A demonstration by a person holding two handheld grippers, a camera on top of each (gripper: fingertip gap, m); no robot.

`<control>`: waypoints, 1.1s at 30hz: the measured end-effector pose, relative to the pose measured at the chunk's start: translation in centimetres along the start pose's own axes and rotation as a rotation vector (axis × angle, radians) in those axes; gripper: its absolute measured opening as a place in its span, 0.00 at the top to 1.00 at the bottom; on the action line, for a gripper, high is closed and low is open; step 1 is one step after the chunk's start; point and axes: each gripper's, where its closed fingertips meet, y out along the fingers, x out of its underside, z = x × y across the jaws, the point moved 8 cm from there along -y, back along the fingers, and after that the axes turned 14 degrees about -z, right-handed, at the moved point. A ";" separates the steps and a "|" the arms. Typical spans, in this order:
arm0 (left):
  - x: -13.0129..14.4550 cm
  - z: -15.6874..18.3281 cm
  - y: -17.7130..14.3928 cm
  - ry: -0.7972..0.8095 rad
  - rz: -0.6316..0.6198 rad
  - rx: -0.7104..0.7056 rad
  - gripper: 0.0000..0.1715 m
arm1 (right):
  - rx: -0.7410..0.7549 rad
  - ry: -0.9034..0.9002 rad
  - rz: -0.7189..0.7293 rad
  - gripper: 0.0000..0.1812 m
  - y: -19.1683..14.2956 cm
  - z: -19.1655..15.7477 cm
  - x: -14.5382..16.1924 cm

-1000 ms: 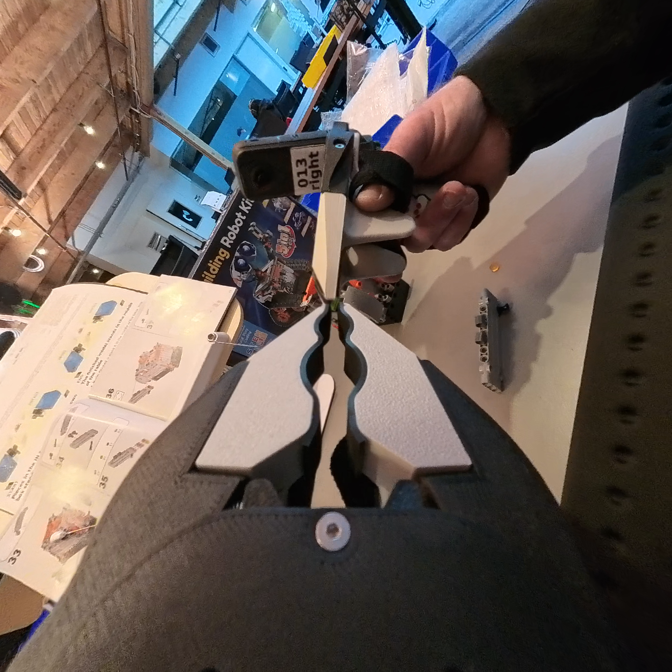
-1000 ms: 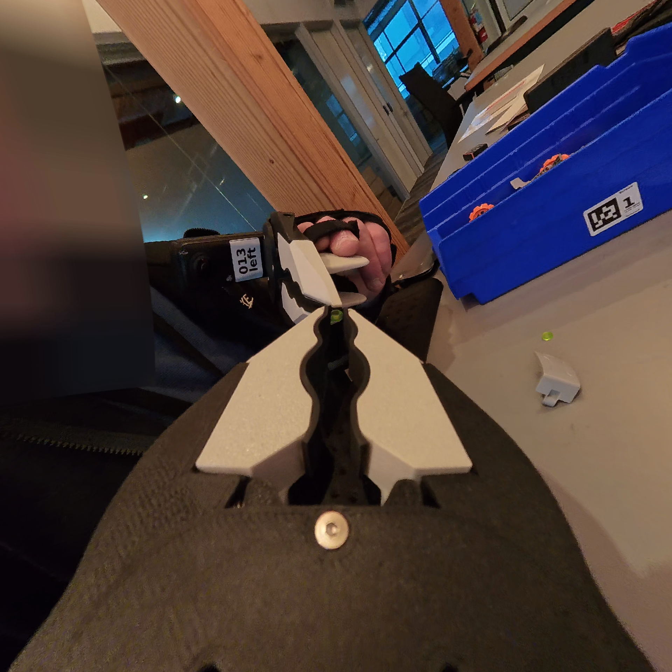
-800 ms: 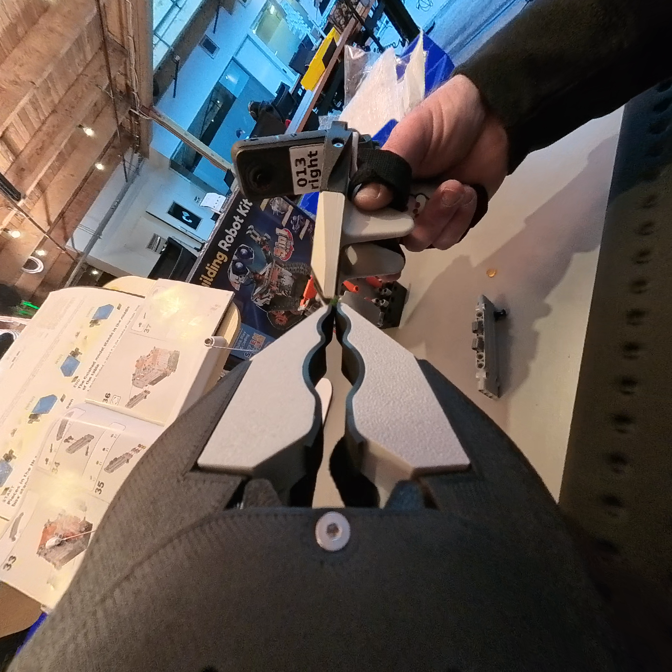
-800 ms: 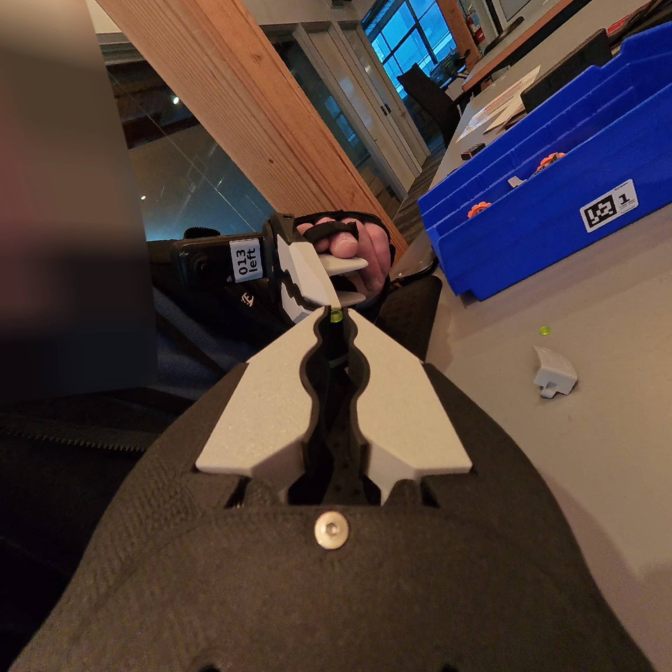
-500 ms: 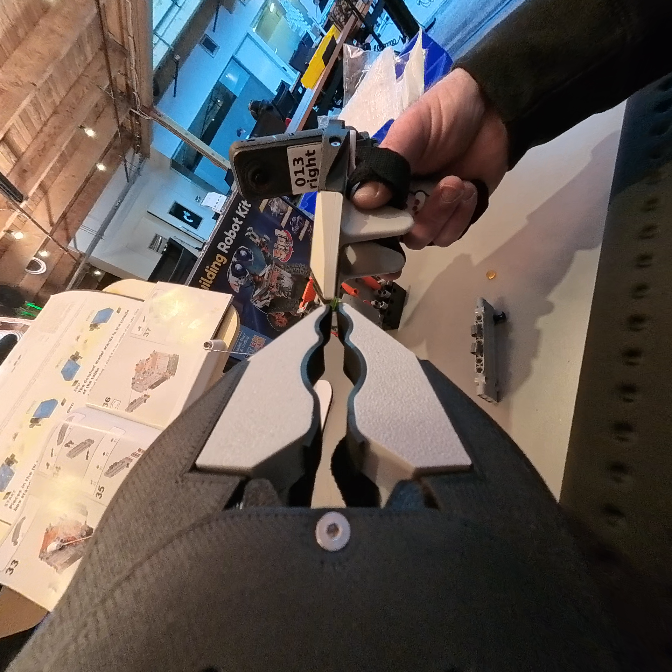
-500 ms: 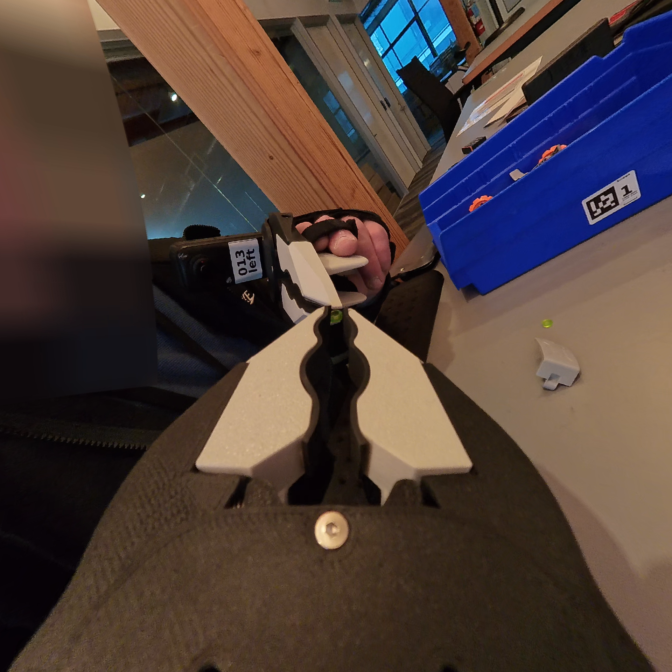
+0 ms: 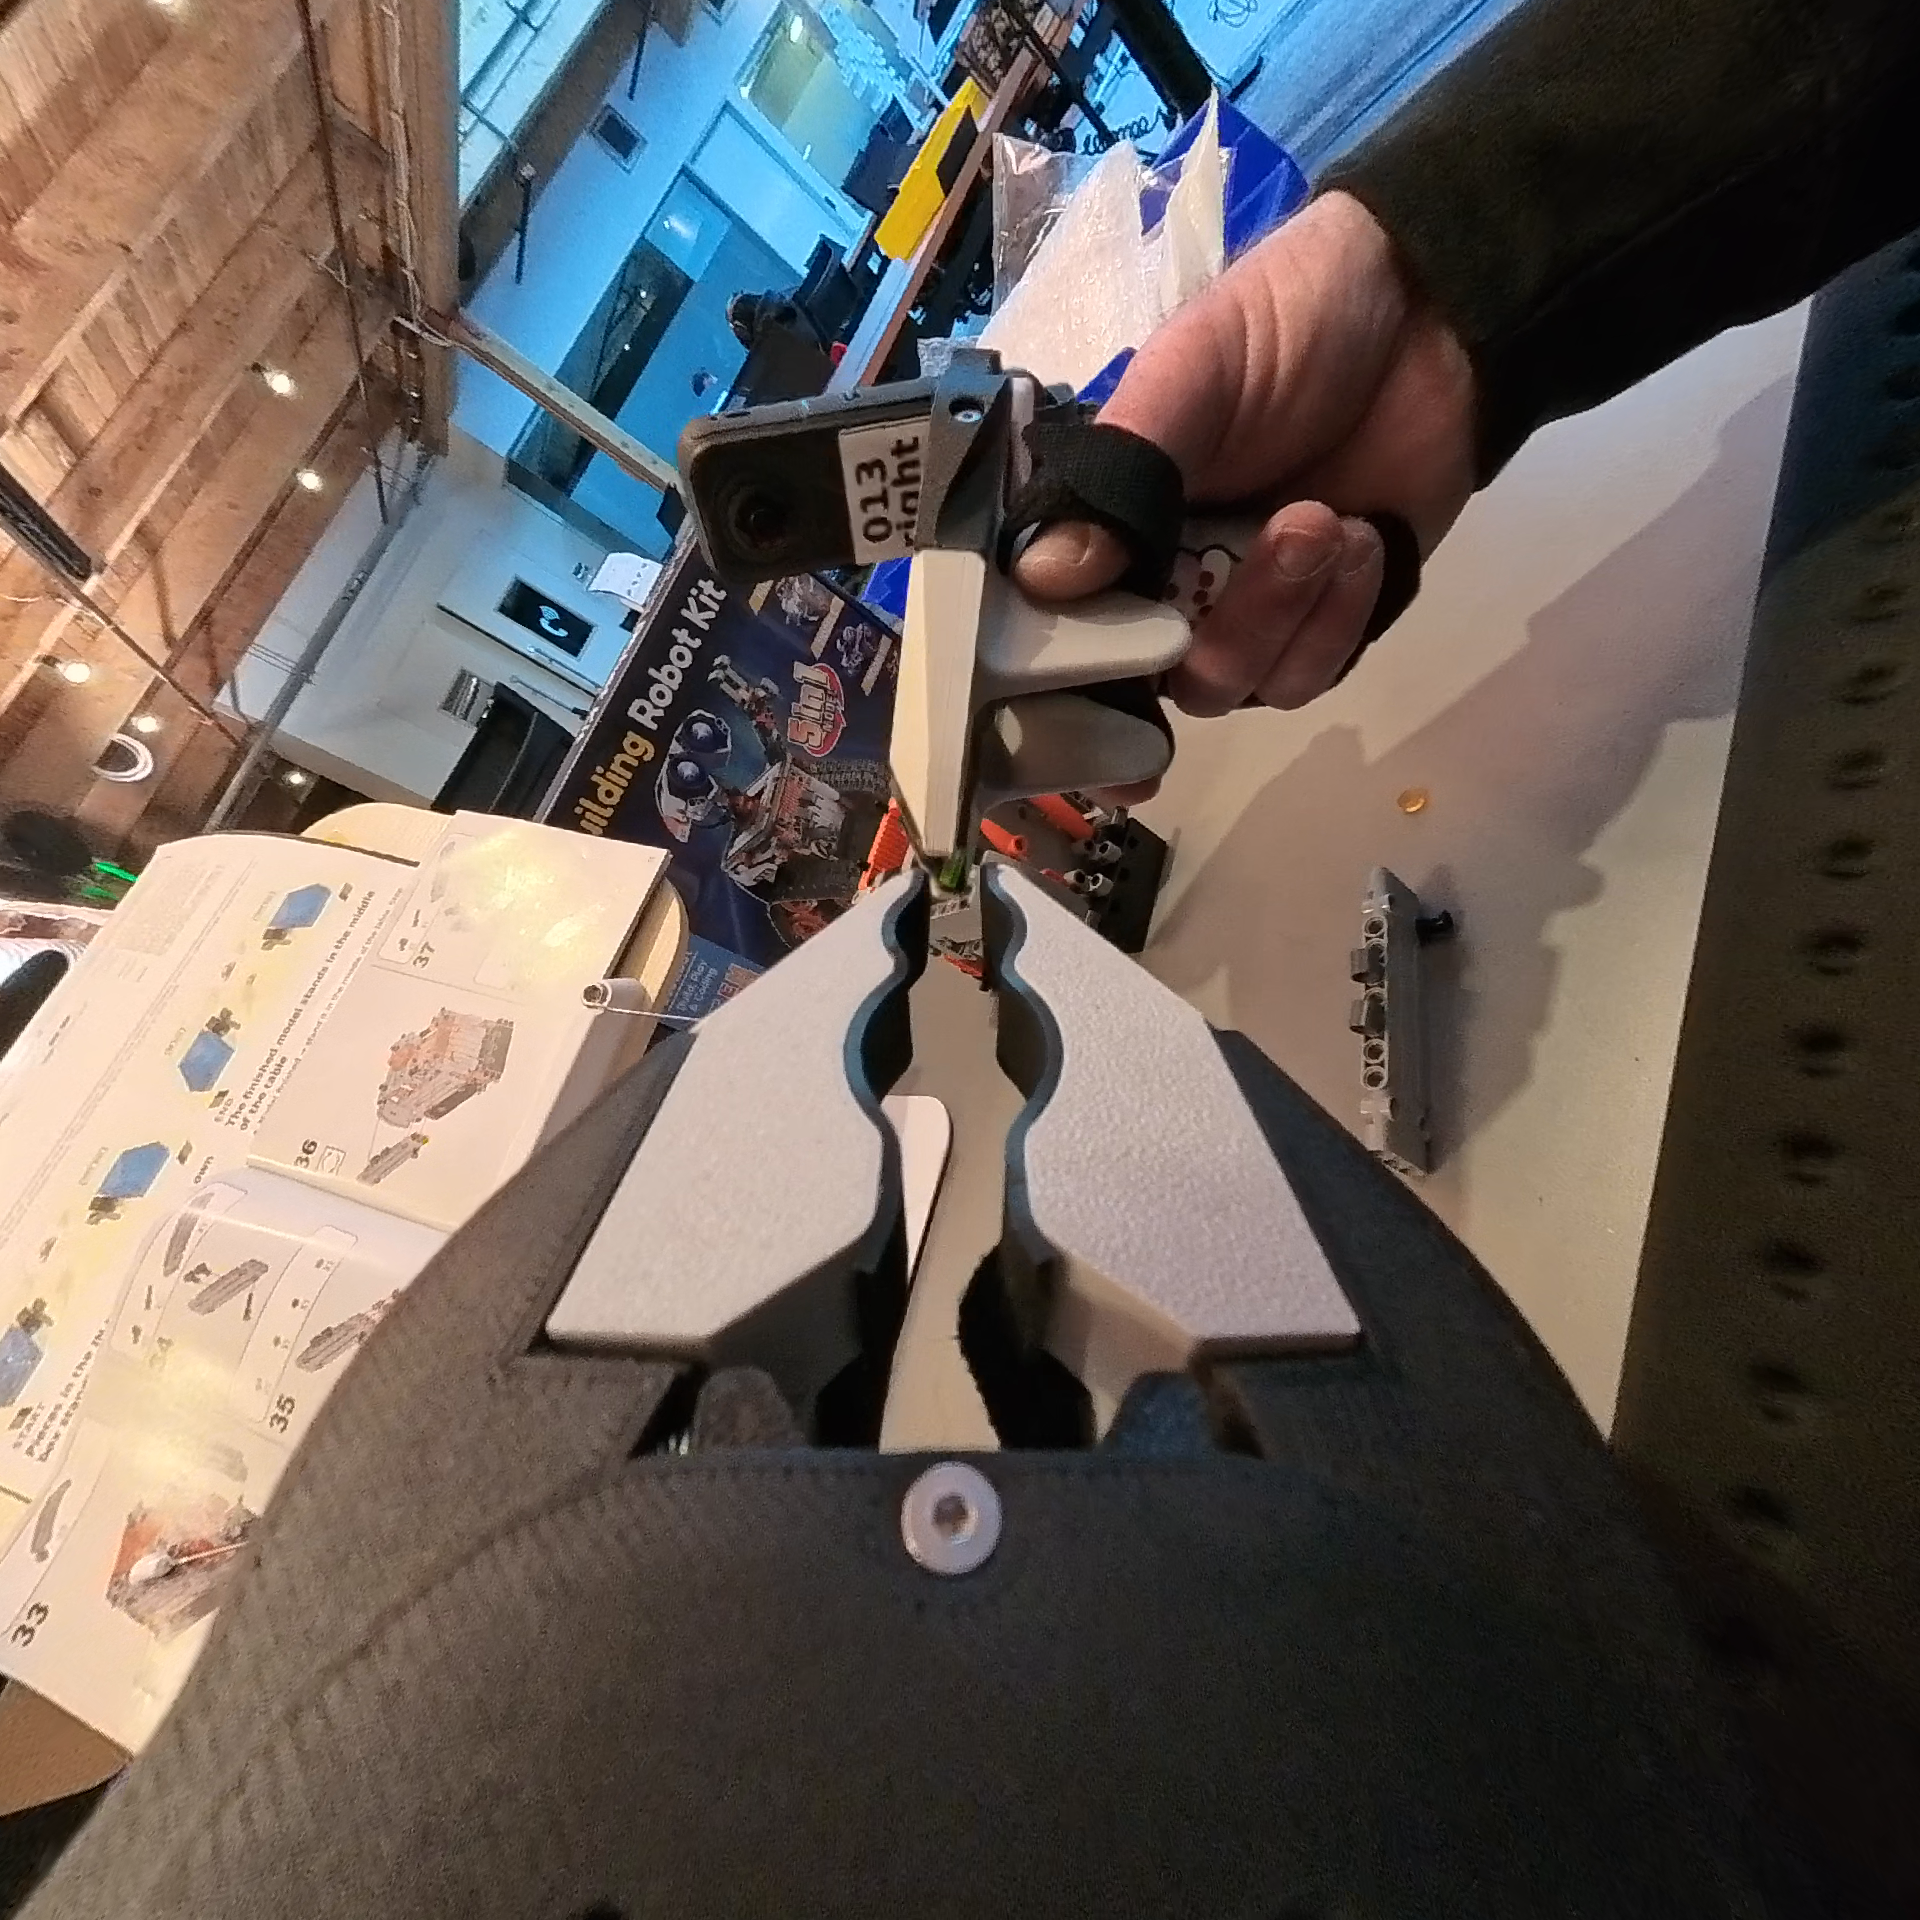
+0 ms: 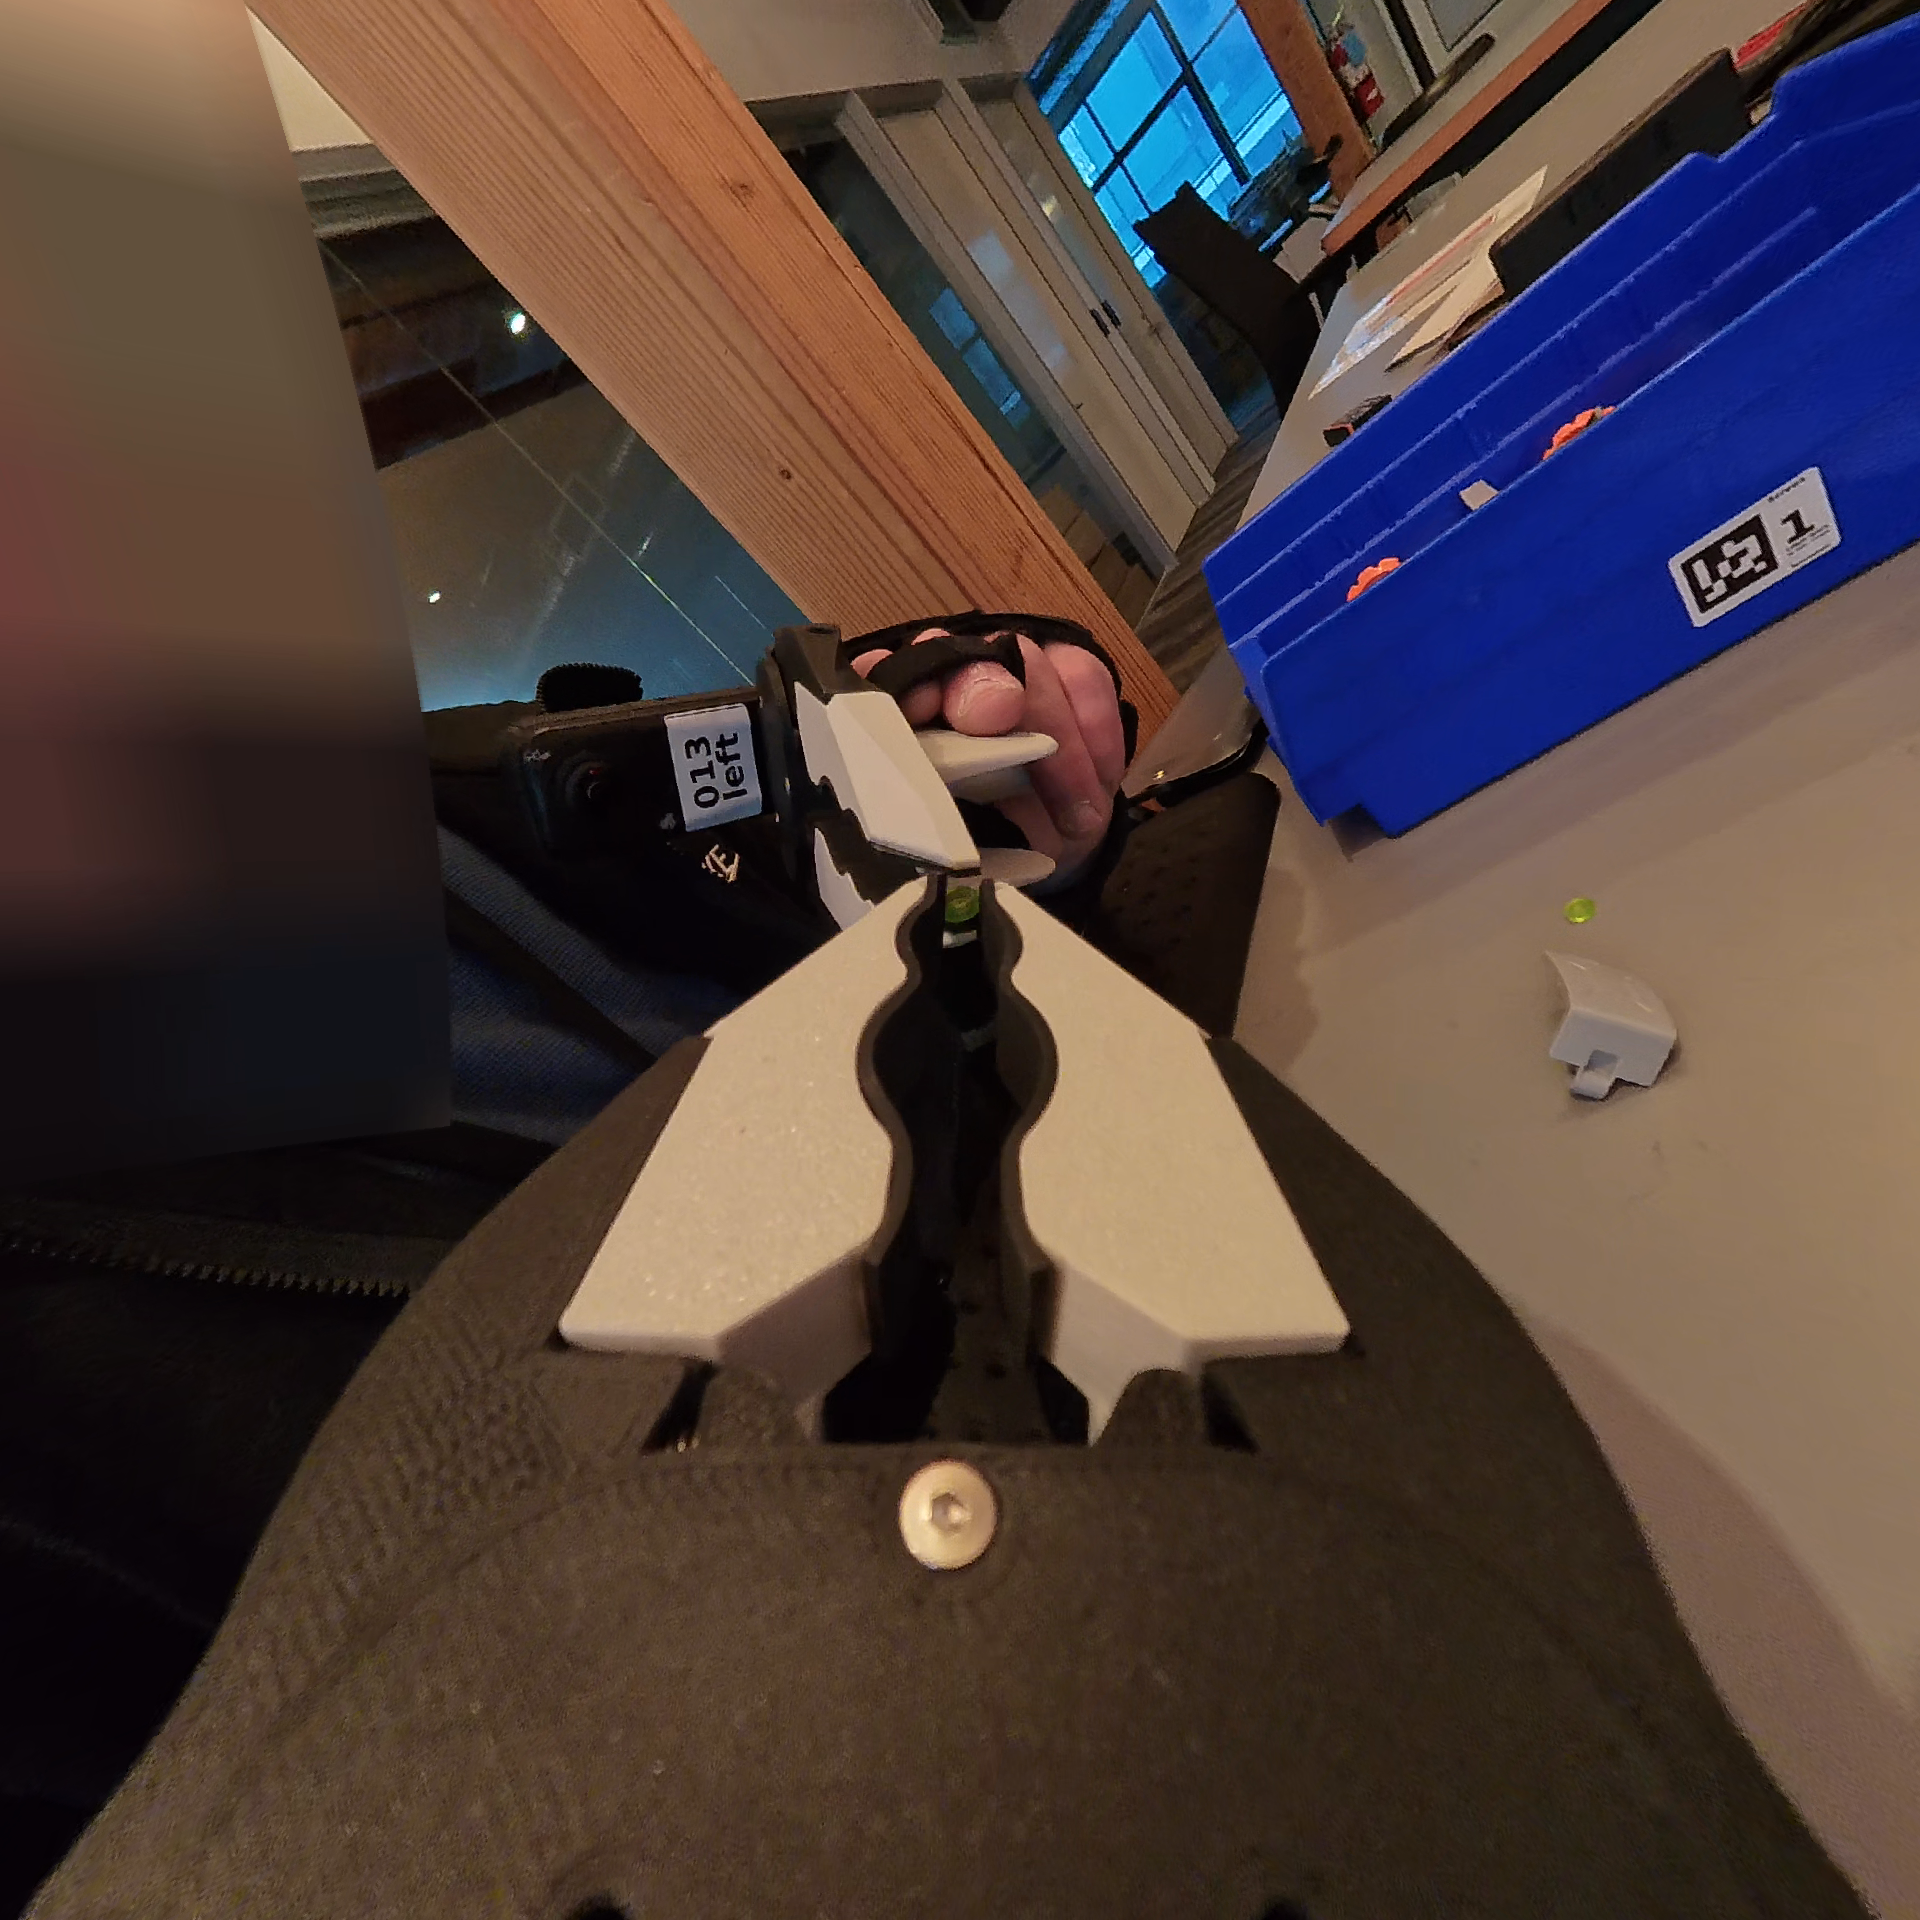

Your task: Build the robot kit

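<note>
Everything placed from the green stud (image 8: pixel 961 906), the small bit pinched where my two tools meet.

- Table (image 8: pixel 1558 1195): pale top, below and to the right of the stud in the right wrist view. The stud is held up off it, in the air.
- Blue bin (image 8: pixel 1507 665): beyond the stud and to its right, well apart, on the table.
- Instruction booklet (image 7: pixel 312 1039): lies open, well left of the stud in the left wrist view. A printed kit box (image 7: pixel 727 727) stands behind the stud.
- Long grey beam (image 7: pixel 1387 1029): flat on the table right of the stud, long axis running away from me.
- Curved grey piece (image 8: pixel 1605 1023): on the table right of the stud, with a second loose green stud (image 8: pixel 1579 910) just beyond it.

Tools:
- My right gripper (image 8: pixel 961 914) is clenched, with the green stud nipped at the very tips.
- My left gripper (image 7: pixel 951 899) is clenched as well, on a small grey piece (image 7: pixel 951 909) (too tiny to make out its shape).
- The two tools stand tip to tip, nearly at right angles. The stud sits directly against the grey piece; I cannot tell whether it is seated.
- My right hand (image 7: pixel 1299 468) is above and right of the stud.

Open room lies on the table side; the booklet crowds the other.
</note>
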 end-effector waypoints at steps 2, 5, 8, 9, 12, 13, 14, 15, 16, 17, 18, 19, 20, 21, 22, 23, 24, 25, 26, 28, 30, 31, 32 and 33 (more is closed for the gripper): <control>-0.1 0.0 0.1 -0.001 0.001 -0.001 0.97 | 0.000 0.004 -0.004 0.98 0.2 0.0 0.1; -0.1 0.0 0.1 -0.010 0.002 -0.007 0.98 | -0.007 0.008 0.016 0.98 0.2 0.0 0.1; -0.1 -0.1 0.1 -0.026 0.002 -0.021 0.99 | -0.014 0.017 0.049 0.98 0.1 0.0 0.1; -0.1 -0.1 0.2 -0.031 -0.003 -0.027 0.99 | -0.012 0.020 0.065 0.98 0.1 0.0 0.1; -0.2 -0.2 0.2 -0.044 -0.004 -0.049 1.00 | -0.007 0.023 0.128 0.99 0.1 0.0 0.1; -0.2 -0.3 0.2 -0.050 0.000 -0.053 1.00 | -0.010 0.026 0.153 0.98 0.0 0.0 0.1; -0.2 -0.4 0.1 -0.056 0.004 -0.061 1.00 | -0.013 0.029 0.177 0.97 -0.2 0.0 0.1; -0.3 -0.5 0.1 -0.061 0.006 -0.064 1.00 | -0.015 0.031 0.187 0.96 -0.3 0.1 0.2; -0.3 -0.6 0.1 -0.065 0.010 -0.076 1.00 | -0.017 0.032 0.192 0.94 -0.3 0.1 0.3; -0.3 -0.6 0.0 -0.068 0.011 -0.085 1.00 | -0.024 0.033 0.199 0.93 -0.3 0.1 0.3; -0.3 -0.7 0.0 -0.070 0.009 -0.083 1.00 | -0.031 0.032 0.204 0.94 -0.3 0.0 0.4; -0.4 -0.7 0.1 -0.068 0.009 -0.083 1.00 | -0.031 0.031 0.206 0.94 -0.3 -0.1 0.4; -0.4 -0.6 0.1 -0.063 0.010 -0.087 1.00 | -0.032 0.032 0.204 0.94 -0.1 -0.1 0.5; -0.5 -0.5 0.2 -0.055 0.008 -0.090 1.00 | -0.037 0.033 0.203 0.94 0.1 -0.1 0.5; -0.6 -0.4 0.2 -0.047 0.008 -0.095 1.00 | -0.042 0.032 0.203 0.95 0.3 -0.2 0.5; -0.6 -0.4 0.2 -0.042 0.003 -0.106 1.00 | -0.047 0.028 0.210 0.97 0.3 -0.3 0.5; -0.6 -0.4 0.3 -0.038 0.000 -0.113 1.00 | -0.046 0.027 0.216 0.97 0.3 -0.3 0.5; -0.7 -0.4 0.2 -0.042 0.005 -0.114 1.00 | -0.049 0.025 0.220 0.97 0.3 -0.4 0.5; -0.7 -0.4 0.2 -0.046 0.008 -0.117 1.00 | -0.054 0.024 0.227 0.97 0.3 -0.4 0.5; -0.9 -0.3 0.2 -0.044 0.005 -0.138 1.00 | -0.066 0.024 0.248 0.97 0.3 -0.5 0.6; -1.1 -0.3 0.2 -0.042 0.003 -0.153 1.00 | -0.082 0.029 0.271 0.96 0.3 -0.4 0.8; -1.1 -0.3 0.2 -0.038 0.002 -0.158 1.00 | -0.089 0.030 0.283 0.96 0.3 -0.4 0.8; -1.2 -0.3 0.2 -0.033 0.001 -0.160 1.00 | -0.096 0.028 0.293 0.97 0.3 -0.5 0.9; -1.2 -0.2 0.3 -0.031 -0.001 -0.164 1.00 | -0.093 0.022 0.302 0.97 0.3 -0.5 1.0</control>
